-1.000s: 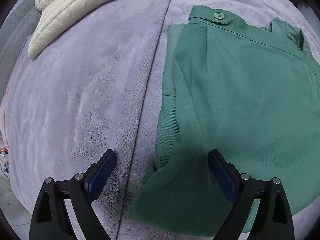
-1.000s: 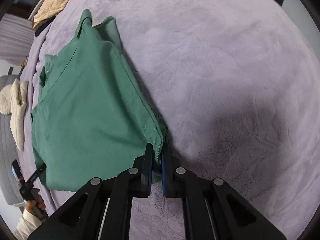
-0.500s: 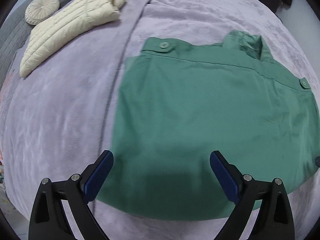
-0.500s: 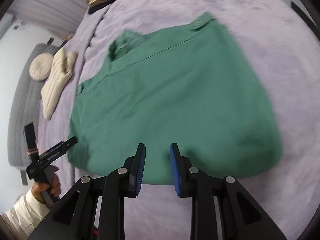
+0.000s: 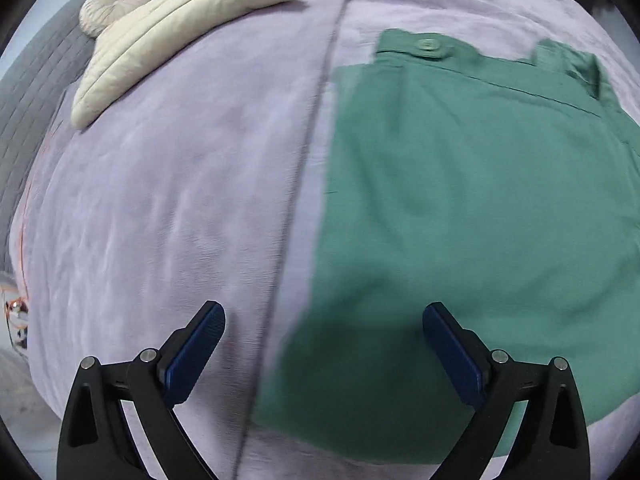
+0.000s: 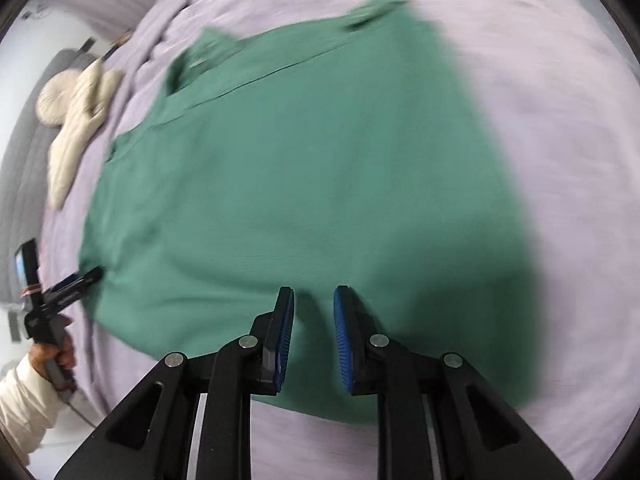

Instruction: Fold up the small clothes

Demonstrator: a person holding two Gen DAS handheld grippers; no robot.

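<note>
A green garment (image 5: 472, 216) with a buttoned waistband lies folded flat on the lilac bed cover (image 5: 168, 184); it fills the middle of the right wrist view (image 6: 304, 184). My left gripper (image 5: 324, 344) is wide open and empty above the garment's near left edge. My right gripper (image 6: 314, 328) is open a little and empty, above the garment's near edge. The left gripper also shows in the right wrist view (image 6: 76, 280), at the garment's left corner.
A cream quilted jacket (image 5: 180, 28) lies at the far left of the bed, with a round cushion (image 5: 112, 4) behind it. A fold line in the cover (image 5: 308, 152) runs beside the garment. The bed's near edge drops off at the lower left.
My right gripper let go of the garment's edge, opened and pulled back to its near edge. My left gripper stayed open and shifted sideways over the near left edge. Both views are motion-blurred.
</note>
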